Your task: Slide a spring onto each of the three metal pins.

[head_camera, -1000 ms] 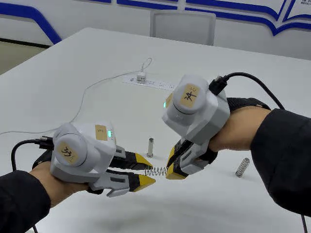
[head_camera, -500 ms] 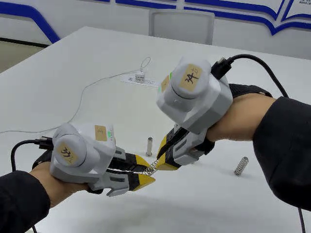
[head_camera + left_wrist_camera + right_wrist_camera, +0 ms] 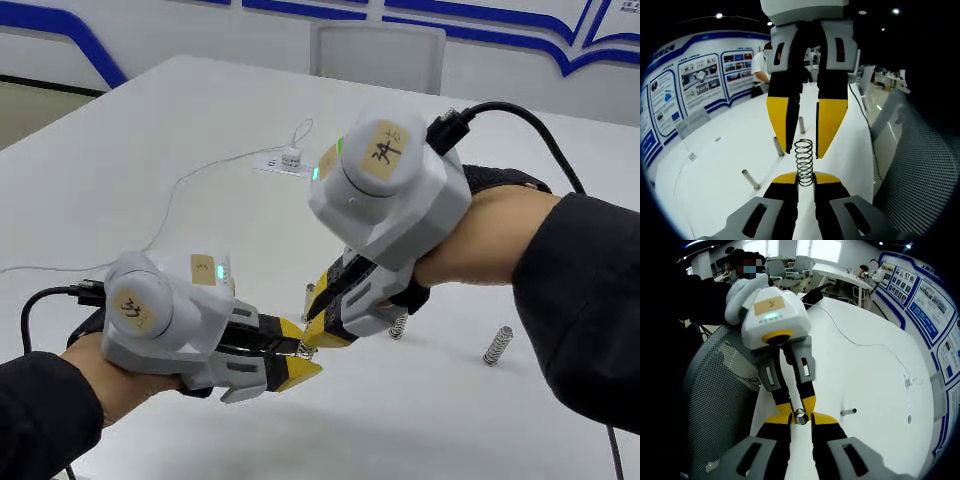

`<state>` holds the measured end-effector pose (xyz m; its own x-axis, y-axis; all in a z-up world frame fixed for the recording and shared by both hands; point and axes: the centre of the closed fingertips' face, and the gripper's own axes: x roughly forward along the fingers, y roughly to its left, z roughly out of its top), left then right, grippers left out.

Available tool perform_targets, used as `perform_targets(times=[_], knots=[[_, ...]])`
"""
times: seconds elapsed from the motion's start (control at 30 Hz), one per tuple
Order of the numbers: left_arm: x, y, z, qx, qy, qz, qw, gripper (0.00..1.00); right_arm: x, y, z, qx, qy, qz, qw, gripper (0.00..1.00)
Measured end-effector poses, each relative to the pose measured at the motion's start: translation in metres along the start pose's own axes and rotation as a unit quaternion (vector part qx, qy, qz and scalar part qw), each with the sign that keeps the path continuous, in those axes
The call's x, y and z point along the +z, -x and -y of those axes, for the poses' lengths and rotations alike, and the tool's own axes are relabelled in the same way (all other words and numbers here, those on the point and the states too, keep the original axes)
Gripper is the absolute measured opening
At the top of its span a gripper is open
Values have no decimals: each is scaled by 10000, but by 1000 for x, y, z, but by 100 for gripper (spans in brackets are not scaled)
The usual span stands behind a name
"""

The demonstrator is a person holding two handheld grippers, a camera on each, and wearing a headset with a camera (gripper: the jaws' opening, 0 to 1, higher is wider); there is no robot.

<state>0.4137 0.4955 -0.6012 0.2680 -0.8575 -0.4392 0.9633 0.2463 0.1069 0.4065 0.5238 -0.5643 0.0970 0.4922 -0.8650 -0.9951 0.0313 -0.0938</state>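
A small steel spring (image 3: 306, 349) hangs above the white table (image 3: 150, 170), bridging both grippers' yellow tips. My left gripper (image 3: 300, 352) comes in from the lower left and is shut on one end of the spring (image 3: 804, 159). My right gripper (image 3: 315, 338) reaches down from the upper right, shut on the other end (image 3: 801, 416). In the left gripper view the right gripper (image 3: 804, 152) hangs from the top. Three metal pins (image 3: 778, 146) (image 3: 751, 179) (image 3: 801, 125) stand upright on the table beyond. One pin (image 3: 309, 291) peeks out behind the right gripper.
Two loose springs (image 3: 497, 344) (image 3: 399, 325) lie on the table to the right of the grippers. A white cable with a small box (image 3: 290, 157) runs across the far left. A grey chair (image 3: 378, 55) stands at the far edge, and a mesh chair (image 3: 920, 165) is close by.
My right gripper has moved left and a little up, carrying the spring into the left gripper's jaws, which have shut on it. A second loose spring now shows on the table.
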Motion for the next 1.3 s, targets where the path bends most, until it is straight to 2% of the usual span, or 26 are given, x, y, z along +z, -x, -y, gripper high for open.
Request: perform_targets(times=[0.37,0.57,0.73,0.87,1.1,1.3], knots=[[4,1,0,18,-49,54,10000,11,-4,-11,-1,141,15,-179,9997,13],[5,1,0,23,-39,73,10000,11,-4,-11,-1,164,-24,-189,9997,12],[6,3,-5,112,54,113,9999,12,-1,-9,3,136,-18,-180,9997,12],[2,9,-11,254,199,68,9995,21,0,-5,9,85,-15,-185,9998,12],[-3,22,-25,526,440,100,9976,30,-1,2,25,-69,-35,-205,9998,12],[-11,29,-29,683,653,76,9955,37,-4,3,38,-196,-91,-235,9995,12]])
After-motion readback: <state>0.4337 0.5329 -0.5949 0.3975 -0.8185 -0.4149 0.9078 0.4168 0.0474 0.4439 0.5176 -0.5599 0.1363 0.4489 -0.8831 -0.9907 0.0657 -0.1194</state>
